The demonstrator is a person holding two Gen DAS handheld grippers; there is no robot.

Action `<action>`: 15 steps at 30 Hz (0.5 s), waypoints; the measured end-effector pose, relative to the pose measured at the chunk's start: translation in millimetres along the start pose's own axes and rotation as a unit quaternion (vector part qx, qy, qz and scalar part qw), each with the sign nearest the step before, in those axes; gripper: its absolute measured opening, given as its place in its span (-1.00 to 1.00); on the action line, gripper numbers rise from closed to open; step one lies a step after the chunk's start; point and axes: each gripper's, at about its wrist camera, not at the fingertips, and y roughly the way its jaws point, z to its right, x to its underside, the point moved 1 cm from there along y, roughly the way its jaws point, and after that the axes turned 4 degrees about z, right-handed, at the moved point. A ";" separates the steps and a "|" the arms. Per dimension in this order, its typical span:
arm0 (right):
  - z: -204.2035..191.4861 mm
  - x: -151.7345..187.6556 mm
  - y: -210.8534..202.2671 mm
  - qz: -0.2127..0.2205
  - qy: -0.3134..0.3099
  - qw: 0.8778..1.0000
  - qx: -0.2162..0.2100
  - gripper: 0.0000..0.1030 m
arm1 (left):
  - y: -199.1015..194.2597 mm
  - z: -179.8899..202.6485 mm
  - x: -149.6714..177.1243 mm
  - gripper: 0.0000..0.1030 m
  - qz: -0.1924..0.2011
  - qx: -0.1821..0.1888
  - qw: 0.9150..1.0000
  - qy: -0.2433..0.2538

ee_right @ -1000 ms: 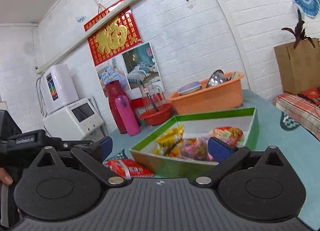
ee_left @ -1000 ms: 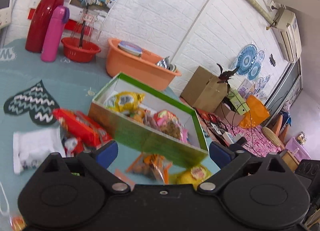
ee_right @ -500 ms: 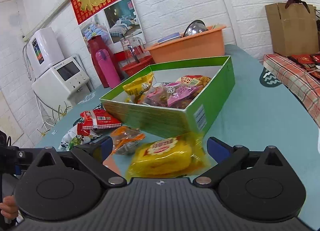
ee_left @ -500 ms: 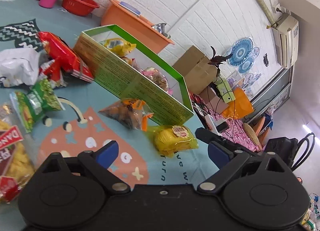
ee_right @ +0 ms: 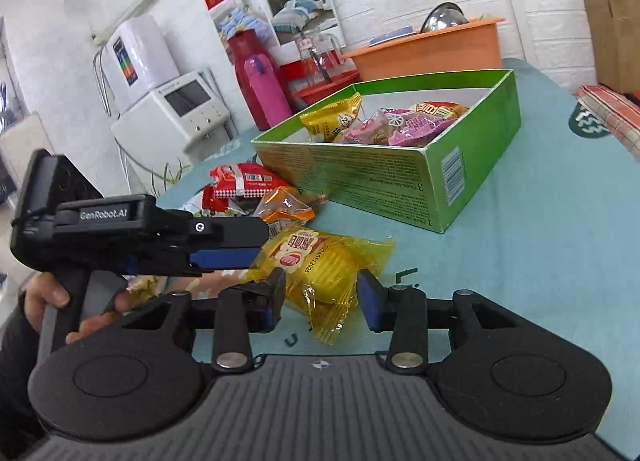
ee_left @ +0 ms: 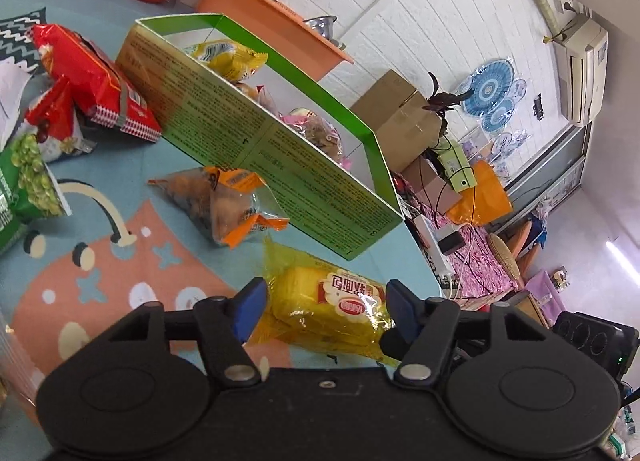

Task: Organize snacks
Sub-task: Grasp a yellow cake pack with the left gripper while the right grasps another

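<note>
1. Both grippers' fingers have just been closing around the one yellow snack pack (ee_left: pixel 332 309), but they stand open; no pad presses it yet.
2. The left gripper (ee_left: pixel 322 307) straddles one end of its long axis, the right gripper (ee_right: pixel 322 295) the other.
3. The pack lies at the surface's near edge, just beside a corner of the one green box (ee_left: pixel 280 149).

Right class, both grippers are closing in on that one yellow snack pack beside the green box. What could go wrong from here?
1. Both the left gripper and the right gripper, jaws just closing, straddle the same yellow pack; they might collide or tug it apart.
2. Its crinkly wrapper could slip, or the soft contents get crushed.
3. The orange pack lies close by and may get knocked against the green box.
</note>
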 end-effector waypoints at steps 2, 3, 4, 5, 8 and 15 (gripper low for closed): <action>4.0 0.5 -0.4 -0.003 0.021 1.000 -0.009 0.93 | 1.8 -2.1 -0.4 0.49 -0.002 -0.009 1.000 0.001; 6.4 -1.0 2.0 -0.002 0.028 1.000 -0.006 0.98 | 2.5 -3.5 0.1 0.51 -0.005 -0.013 1.000 -0.001; 7.8 -1.6 3.7 -0.003 0.030 1.000 0.002 0.98 | 3.8 -6.0 0.3 0.51 -0.009 -0.014 1.000 -0.004; 9.0 -2.5 5.8 -0.005 0.030 0.999 0.010 0.98 | 5.3 -8.2 0.4 0.51 -0.015 -0.013 1.000 -0.007; 14.6 -2.9 10.4 -0.011 0.049 0.999 0.020 0.99 | 7.4 -10.6 0.5 0.45 -0.022 -0.011 1.000 -0.007; 16.8 0.5 18.8 -0.022 0.081 0.996 -0.009 0.81 | 18.6 -5.3 2.0 -0.51 -0.041 -0.006 0.999 0.006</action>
